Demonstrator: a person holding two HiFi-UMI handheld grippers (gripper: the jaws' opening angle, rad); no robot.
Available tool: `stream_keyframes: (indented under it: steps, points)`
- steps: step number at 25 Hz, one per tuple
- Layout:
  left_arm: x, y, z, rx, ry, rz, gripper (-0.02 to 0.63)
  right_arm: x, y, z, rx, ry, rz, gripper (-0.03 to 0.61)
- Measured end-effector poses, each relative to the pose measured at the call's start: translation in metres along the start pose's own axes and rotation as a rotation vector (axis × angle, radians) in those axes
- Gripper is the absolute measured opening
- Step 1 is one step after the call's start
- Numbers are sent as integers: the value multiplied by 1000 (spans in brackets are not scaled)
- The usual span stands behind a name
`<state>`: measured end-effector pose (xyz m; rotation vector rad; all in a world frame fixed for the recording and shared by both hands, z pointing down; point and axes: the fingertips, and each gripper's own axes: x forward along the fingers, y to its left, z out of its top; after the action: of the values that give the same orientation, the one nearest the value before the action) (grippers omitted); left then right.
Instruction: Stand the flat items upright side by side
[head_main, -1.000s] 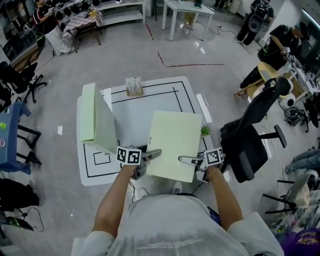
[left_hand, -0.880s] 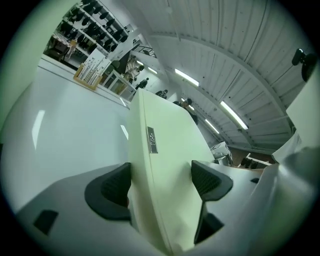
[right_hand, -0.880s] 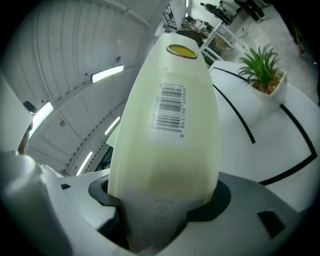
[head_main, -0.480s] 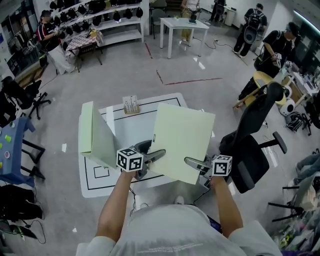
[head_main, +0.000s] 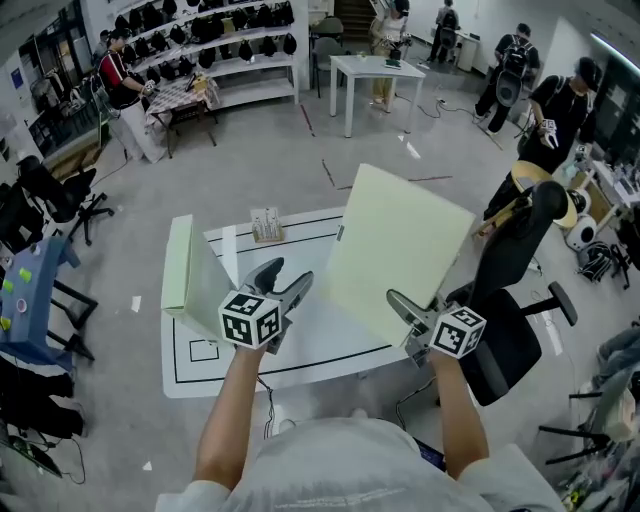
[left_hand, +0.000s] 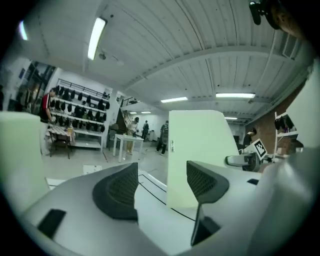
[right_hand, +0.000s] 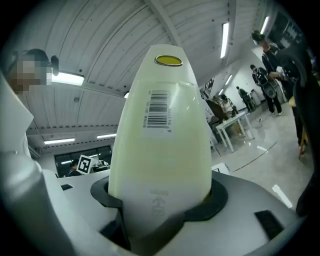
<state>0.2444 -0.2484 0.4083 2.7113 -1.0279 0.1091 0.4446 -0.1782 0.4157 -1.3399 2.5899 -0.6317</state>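
R hand-held gripper (right_hand: 159, 197) clamps pale green folder (right_hand: 160, 150) by spine, upright; barcode label (right_hand: 157, 114) faces cam.

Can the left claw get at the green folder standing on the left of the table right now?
Probably yes. The left claw, jaws apart and just closing a little with nothing between them, hangs beside the standing folder with open space between; the lifted folder is on its other side.

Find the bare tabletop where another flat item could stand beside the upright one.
Free: mid white table, between the upright folder at left and the lifted folder at right; also the near strip by the outlined square. Crowded: the far edge around the small rack.
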Motion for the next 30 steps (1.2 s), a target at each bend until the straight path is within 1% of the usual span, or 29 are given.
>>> stream_keyframes:
  steps: [3,6,9,11,12,14,16,19,22,25,27,30]
  points:
    - [-23,8,25,64,-39,88,313,4,2,24,-52,-39,-52,327]
    - [-51,19,45,100,-77,170,313,14,5,39,-101,-60,-86,327]
    - [-82,31,64,129,-107,251,313,24,9,48,-140,-66,-99,327]
    - [-104,39,75,122,-134,305,313,33,12,49,-163,-62,-93,327]
    - [-117,45,80,105,-150,331,313,38,14,47,-169,-59,-88,327]
    - [-144,57,89,70,-179,375,313,49,23,41,-156,-57,-75,328]
    - [-169,67,95,76,-185,412,313,61,33,34,-130,-58,-68,327]
    - [-203,82,96,107,-180,487,313,77,47,18,-125,-37,-67,327]
    - [-229,101,85,96,-181,550,311,95,61,-1,-147,-17,-58,327]
    - [-247,121,76,72,-172,577,308,110,78,-14,-186,-26,-69,327]
    - [-255,131,73,52,-169,583,299,118,91,-20,-211,-43,-74,327]
    - [-263,145,63,8,-138,581,273,129,110,-30,-247,-51,-74,327]
